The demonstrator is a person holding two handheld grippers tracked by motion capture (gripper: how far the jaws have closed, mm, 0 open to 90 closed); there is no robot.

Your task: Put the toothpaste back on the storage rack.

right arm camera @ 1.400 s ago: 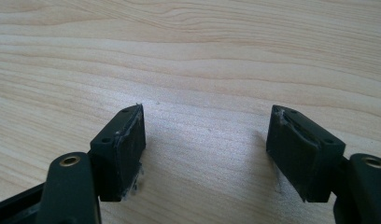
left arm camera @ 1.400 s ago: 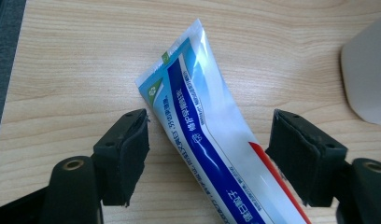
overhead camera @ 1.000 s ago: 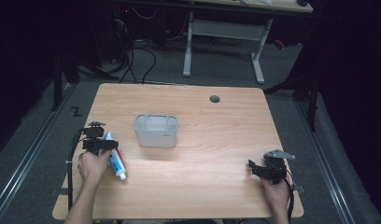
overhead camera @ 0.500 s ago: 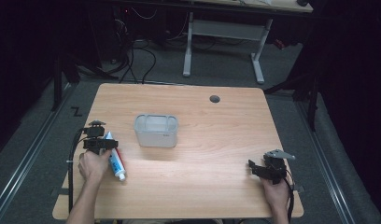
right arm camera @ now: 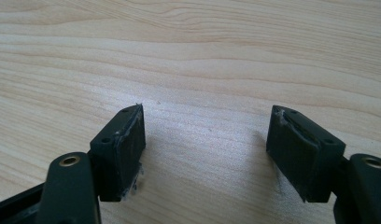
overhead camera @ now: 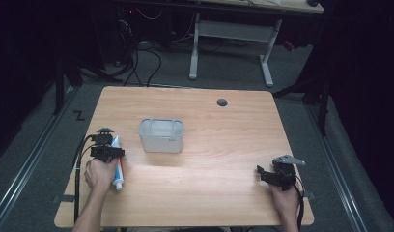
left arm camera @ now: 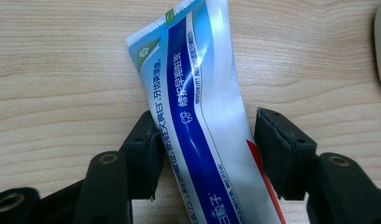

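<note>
At the near left of the table point(overhead camera: 224, 159), a toothpaste tube point(left arm camera: 212, 126) is straddled by the left gripper point(left arm camera: 205, 140); its jaws have just been closing, 1 pad point(left arm camera: 149, 149) is at the tube's edge, and a gap remains on the other side, so nothing is gripped. The grasp is judged under way; further closing is needed before lifting. A clear bin point(overhead camera: 161, 135) stands just right of the tube. At the near right, the right gripper point(right arm camera: 205, 149) is seen open and empty.
</note>
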